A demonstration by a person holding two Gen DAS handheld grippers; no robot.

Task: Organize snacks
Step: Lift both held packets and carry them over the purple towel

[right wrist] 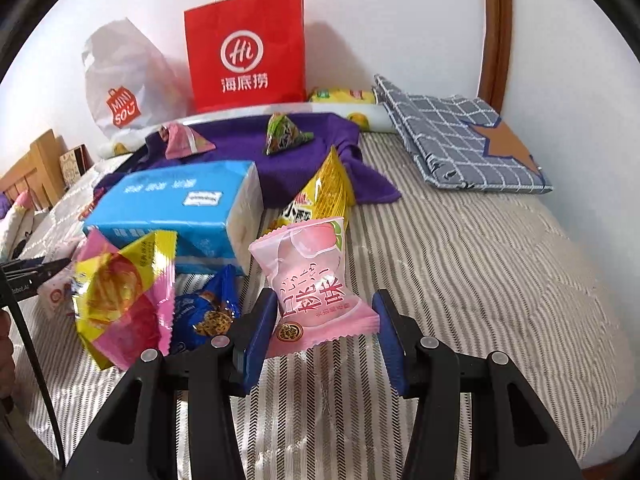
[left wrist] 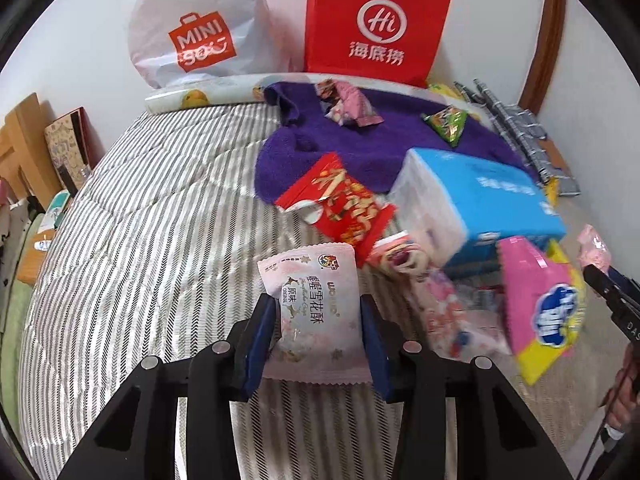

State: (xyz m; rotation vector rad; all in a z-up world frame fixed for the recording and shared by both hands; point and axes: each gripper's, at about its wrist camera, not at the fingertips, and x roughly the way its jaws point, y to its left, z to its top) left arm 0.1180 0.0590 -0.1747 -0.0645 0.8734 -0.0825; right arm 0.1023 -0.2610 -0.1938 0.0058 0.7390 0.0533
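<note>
Two carrier bags: one red paper bag [right wrist: 245,50], one white plastic bag [right wrist: 120,80]. One blue tissue pack [right wrist: 176,208]. One purple towel [right wrist: 304,140]. Two triangular snack packets (pink [right wrist: 184,141], green [right wrist: 285,134]). One folded checked cloth [right wrist: 452,136].

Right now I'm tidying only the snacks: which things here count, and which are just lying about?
Snacks:
pale pink packet in left gripper
peach packet in right gripper
green packet
yellow bag

Lying about:
blue tissue pack
purple towel
checked cloth
</note>
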